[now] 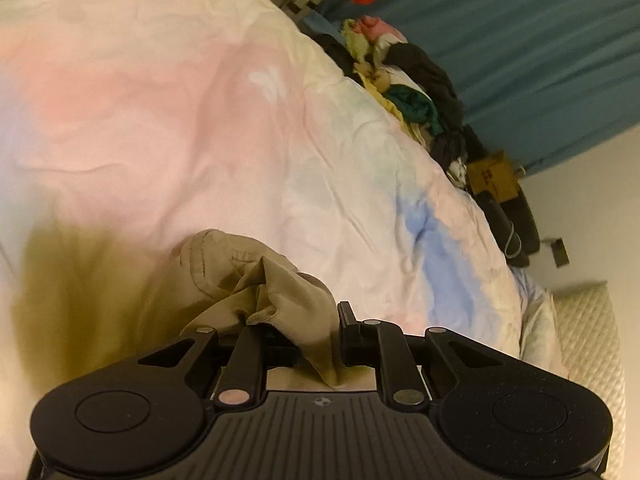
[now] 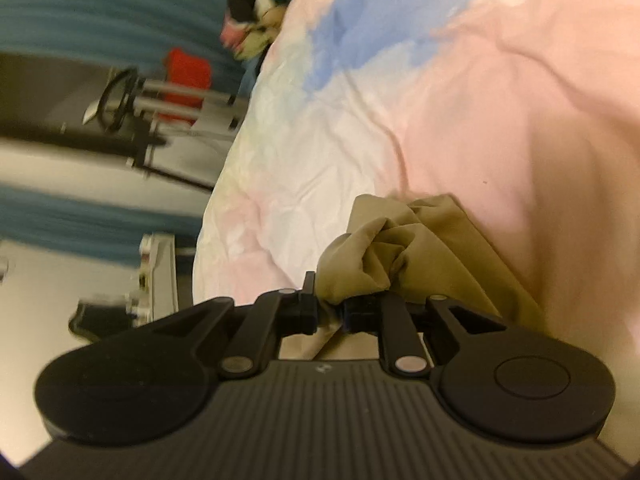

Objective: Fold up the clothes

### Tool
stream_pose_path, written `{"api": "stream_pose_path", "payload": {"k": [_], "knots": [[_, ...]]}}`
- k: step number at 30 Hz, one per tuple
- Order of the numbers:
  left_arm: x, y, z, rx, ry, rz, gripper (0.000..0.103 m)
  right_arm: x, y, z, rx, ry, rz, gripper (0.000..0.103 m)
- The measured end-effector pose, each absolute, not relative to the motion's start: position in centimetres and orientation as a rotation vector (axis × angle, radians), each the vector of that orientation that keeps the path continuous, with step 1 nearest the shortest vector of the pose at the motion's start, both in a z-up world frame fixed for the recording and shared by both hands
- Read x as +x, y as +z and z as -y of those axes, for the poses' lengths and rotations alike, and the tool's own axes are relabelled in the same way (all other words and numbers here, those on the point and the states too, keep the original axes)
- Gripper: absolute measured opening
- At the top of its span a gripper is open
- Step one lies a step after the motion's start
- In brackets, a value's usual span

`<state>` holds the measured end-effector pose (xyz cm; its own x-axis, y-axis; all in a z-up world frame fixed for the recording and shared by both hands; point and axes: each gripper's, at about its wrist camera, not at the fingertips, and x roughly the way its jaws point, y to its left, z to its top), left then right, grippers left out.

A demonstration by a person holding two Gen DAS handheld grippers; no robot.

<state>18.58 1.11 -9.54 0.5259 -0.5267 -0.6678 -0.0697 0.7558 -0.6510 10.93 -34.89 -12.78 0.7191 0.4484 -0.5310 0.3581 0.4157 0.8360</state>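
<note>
An olive-tan garment (image 1: 224,276) with stitched seams hangs over the pastel bedspread (image 1: 180,120). My left gripper (image 1: 308,332) is shut on a bunched edge of it, and the cloth trails off blurred to the left. In the right wrist view my right gripper (image 2: 332,312) is shut on another bunched part of the same olive-tan garment (image 2: 404,248), held above the bedspread (image 2: 480,100). Both views are tilted sideways. The rest of the garment is out of view.
A pile of mixed clothes (image 1: 404,92) lies along the bed's far edge, also seen in the right wrist view (image 2: 260,8). A teal curtain (image 1: 540,40), a cardboard box (image 1: 494,176), a red item (image 2: 188,76) and a metal stand (image 2: 160,120) are beside the bed.
</note>
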Motion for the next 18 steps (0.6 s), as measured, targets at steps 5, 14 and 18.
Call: {"api": "stream_pose_path", "payload": {"k": [5, 14, 18], "knots": [[17.4, -7.8, -0.7, -0.628, -0.409, -0.933, 0.066, 9.9, -10.8, 34.8, 1.138, 0.185, -0.754, 0.064], [11.7, -4.1, 1.4, -0.353, -0.449, -0.695, 0.090, 5.6, -5.8, 31.8, 0.863, 0.317, -0.591, 0.069], [11.0, -5.1, 2.8, -0.216, -0.422, -0.677, 0.090, 5.5, -5.2, 29.9, 0.608, 0.263, -0.587, 0.041]]}}
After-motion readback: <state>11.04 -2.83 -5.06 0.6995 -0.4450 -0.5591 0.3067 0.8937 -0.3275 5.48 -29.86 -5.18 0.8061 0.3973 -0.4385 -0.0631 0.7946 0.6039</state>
